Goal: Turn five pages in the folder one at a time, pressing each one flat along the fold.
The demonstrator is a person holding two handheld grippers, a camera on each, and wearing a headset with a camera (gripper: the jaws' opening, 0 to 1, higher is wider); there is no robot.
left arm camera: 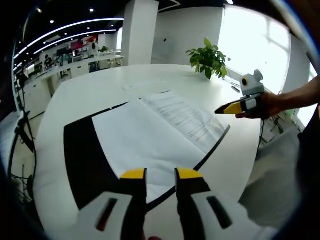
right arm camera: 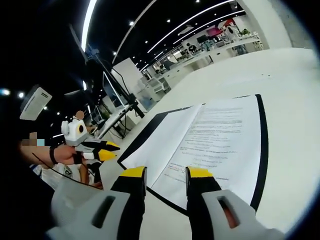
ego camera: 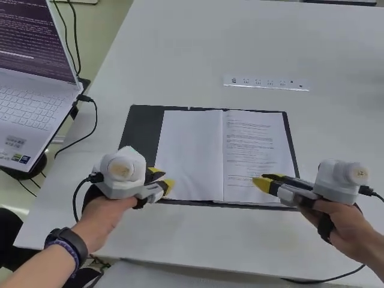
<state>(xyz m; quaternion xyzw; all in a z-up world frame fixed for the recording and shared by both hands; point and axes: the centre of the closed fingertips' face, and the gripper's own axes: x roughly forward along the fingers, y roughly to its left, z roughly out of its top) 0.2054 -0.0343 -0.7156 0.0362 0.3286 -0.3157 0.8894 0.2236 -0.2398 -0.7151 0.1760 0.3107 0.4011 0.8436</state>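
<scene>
1. The black folder (ego camera: pixel 144 129) lay open on the white surface (ego camera: pixel 180 54) right in front of us. Its fold (ego camera: pixel 223 156) ran straight from near to far.
2. Left of the fold we had a blank white page (ego camera: pixel 192 153), and right of it a printed page (ego camera: pixel 255 150).
3. The right gripper (ego camera: pixel 261 181) sat at the near edge of the printed page with its tips pointing left toward the fold. Its jaws were a little apart and held nothing. We couldn't tell if it was touching the paper.
4. The left gripper (ego camera: pixel 163 185) was at the near-left corner of the blank white page, pointing right. Its jaws were also slightly parted and empty.
5. Our guess was that the right gripper was the nearer one for the turn. The printed page's free edge ran parallel to the fold, just to the right of the gripper's tips, so it would need to shift outward to catch that edge. The left gripper looked better placed for pressing along the fold.
6. Nothing was readable, sorry. The page text was too small, and so were the screen and stickers on the white laptop (ego camera: pixel 30 90) off to the left. The white power strip (ego camera: pixel 267 83) beyond the folder showed no label we could make out.
</scene>
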